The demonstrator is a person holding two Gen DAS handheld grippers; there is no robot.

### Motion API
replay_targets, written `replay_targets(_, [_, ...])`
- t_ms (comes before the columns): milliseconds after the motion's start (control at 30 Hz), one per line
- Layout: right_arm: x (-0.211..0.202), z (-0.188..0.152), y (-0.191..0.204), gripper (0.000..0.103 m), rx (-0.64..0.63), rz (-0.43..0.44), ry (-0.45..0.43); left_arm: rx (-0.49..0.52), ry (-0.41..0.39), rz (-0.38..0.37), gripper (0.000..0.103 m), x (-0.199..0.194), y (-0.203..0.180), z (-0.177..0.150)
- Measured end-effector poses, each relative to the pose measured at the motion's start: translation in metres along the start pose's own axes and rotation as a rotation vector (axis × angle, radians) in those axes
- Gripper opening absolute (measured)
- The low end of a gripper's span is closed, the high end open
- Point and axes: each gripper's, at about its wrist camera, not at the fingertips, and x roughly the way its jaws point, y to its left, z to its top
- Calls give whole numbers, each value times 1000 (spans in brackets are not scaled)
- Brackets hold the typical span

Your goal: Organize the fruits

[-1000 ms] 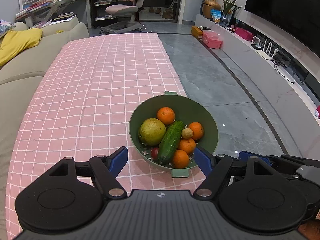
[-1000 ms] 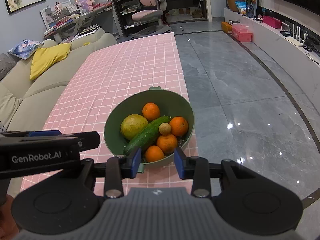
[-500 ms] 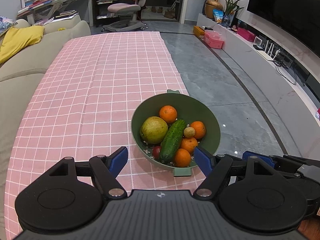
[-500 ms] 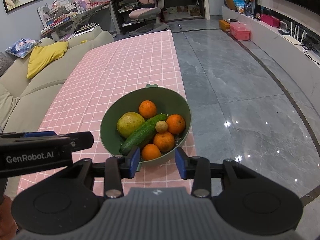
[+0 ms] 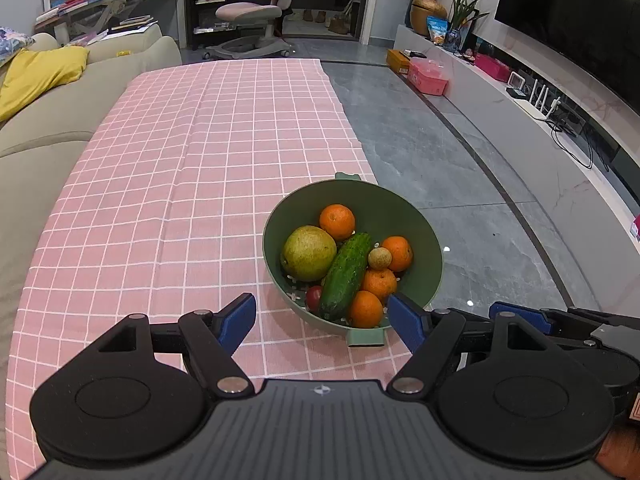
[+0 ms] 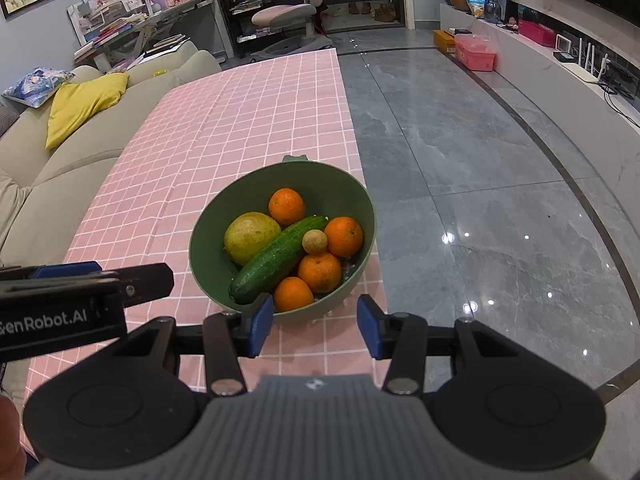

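Note:
A green bowl (image 5: 416, 220) (image 6: 224, 216) stands near the right edge of the pink checked table. It holds a cucumber (image 5: 345, 276) (image 6: 276, 260), a yellow-green round fruit (image 5: 309, 253) (image 6: 252, 237), several oranges (image 5: 337, 222) (image 6: 286, 206), a small tan fruit (image 5: 379, 258) (image 6: 315, 241) and a small red fruit (image 5: 314, 297). My left gripper (image 5: 322, 322) is open and empty, just short of the bowl's near rim. My right gripper (image 6: 315, 322) is open and empty, also just before the bowl.
The pink checked tablecloth (image 5: 192, 168) stretches far ahead and left of the bowl. A beige sofa (image 5: 36, 136) with a yellow cushion (image 6: 80, 100) runs along the left. Grey floor (image 6: 480, 184) lies right of the table edge. The other gripper shows at each view's side.
Both grippers have drawn back and risen slightly, so the bowl sits a little farther ahead. The right gripper's jaws have opened wider. Nothing in the bowl moved.

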Motion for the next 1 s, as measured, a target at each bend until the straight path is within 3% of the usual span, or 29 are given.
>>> replay_targets(1000, [0, -2, -4, 44, 5, -6, -2, 23, -27, -8, 88, -1, -3, -1])
